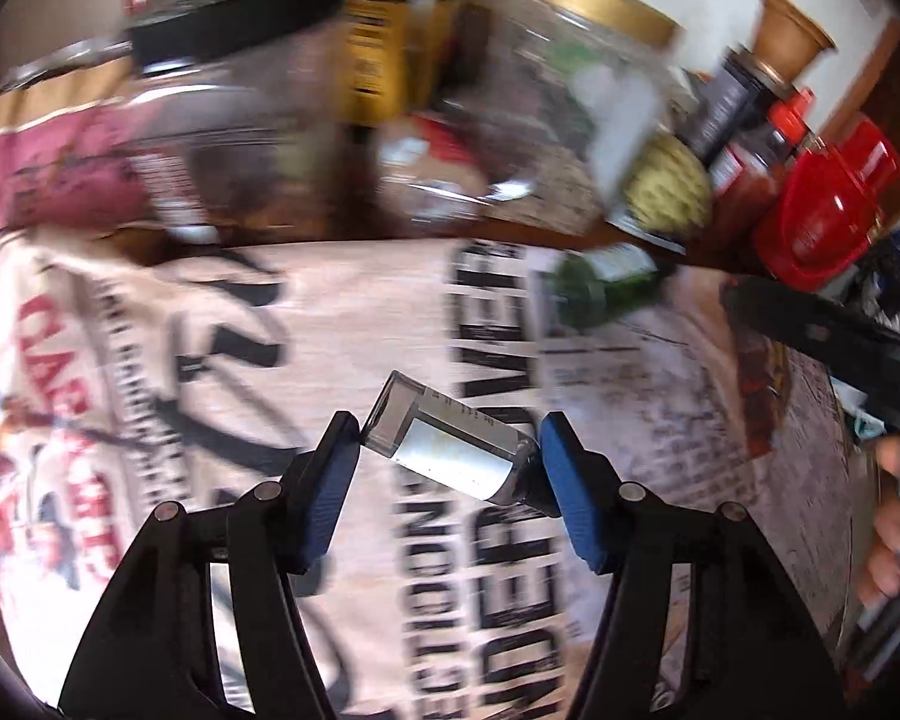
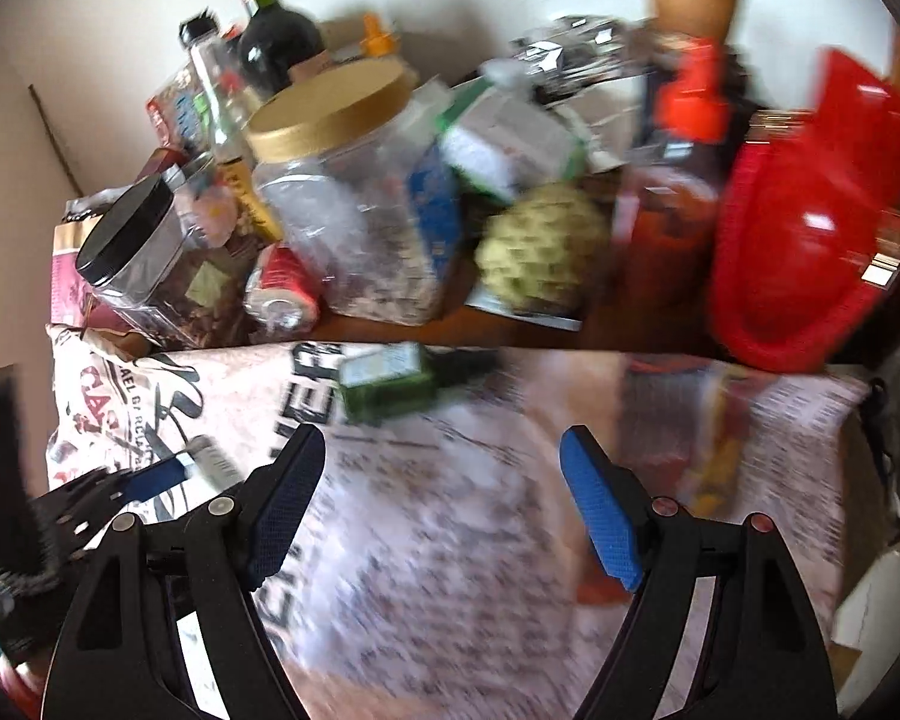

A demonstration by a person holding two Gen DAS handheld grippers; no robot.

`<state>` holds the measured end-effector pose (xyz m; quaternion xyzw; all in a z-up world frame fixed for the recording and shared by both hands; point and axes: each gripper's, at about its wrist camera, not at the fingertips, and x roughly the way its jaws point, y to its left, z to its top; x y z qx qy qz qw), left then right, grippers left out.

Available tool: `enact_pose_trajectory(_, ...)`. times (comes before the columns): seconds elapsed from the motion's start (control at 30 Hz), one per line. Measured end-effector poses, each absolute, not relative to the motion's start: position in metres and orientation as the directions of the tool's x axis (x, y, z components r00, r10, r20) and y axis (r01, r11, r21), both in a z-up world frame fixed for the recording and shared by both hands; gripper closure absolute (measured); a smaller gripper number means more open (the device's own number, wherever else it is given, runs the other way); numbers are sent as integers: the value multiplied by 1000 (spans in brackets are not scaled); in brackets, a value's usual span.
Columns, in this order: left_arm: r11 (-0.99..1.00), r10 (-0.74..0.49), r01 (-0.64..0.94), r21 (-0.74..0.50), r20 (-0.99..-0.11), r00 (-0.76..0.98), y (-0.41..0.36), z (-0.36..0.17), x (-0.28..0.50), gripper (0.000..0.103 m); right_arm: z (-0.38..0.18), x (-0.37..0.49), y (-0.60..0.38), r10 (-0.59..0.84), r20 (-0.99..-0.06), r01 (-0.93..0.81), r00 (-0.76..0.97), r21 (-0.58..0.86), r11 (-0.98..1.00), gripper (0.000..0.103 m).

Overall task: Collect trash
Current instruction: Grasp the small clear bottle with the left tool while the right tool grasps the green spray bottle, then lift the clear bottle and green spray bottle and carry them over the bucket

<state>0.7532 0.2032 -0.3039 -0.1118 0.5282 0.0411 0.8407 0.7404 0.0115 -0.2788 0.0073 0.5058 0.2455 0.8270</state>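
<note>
The left tool (image 1: 447,450) pinches a small vial (image 1: 450,450) endwise, lifting it clear of the printed cloth (image 1: 330,324) for disposal. The right tool (image 2: 444,480) is spread wide and holds nothing, ready for the green bottle (image 2: 390,381).

The left gripper (image 1: 447,441) sits low in its own wrist view, its two blue-padded fingers (image 1: 329,495) reaching toward 12 o'clock and closed in on a small bottle (image 1: 450,450) pinched end to end between their tips. The right gripper (image 2: 441,450) has its jaws spread wide with nothing between the pads. At 3 o'clock in the left wrist view, the person's right hand (image 1: 885,525) grips the black body of the other tool. At 9 o'clock in the right wrist view, the left gripper shows blurred.
</note>
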Motion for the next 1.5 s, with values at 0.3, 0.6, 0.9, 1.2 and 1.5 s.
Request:
enact_pose_trajectory(0.3, 950, 5, -281, -137, -892, 452, 246, -294, 733, 42, -326, 759, 62, 343, -886, -392, 313, 208, 896, 41)
enact_pose_trajectory(0.6, 958, 6, -254, -136, -873, 487, 234, -272, 729, 42, -311, 734, 51, 362, -859, -403, 362, 206, 892, 52)
enact_pose_trajectory(0.9, 969, -4, -197, -147, -811, 585, 180, -215, 714, 42, -248, 680, -25, 376, -812, -394, 447, 198, 897, 52)
enact_pose_trajectory(1.2, 979, 31, -172, -111, -750, 661, 93, -155, 662, 42, -184, 623, -117, 422, -746, -432, 515, 199, 879, 52)
enact_pose_trajectory(1.5, 967, 51, -206, -148, -681, 731, 11, -113, 580, 42, -144, 557, -186, 479, -670, -506, 567, 176, 844, 52)
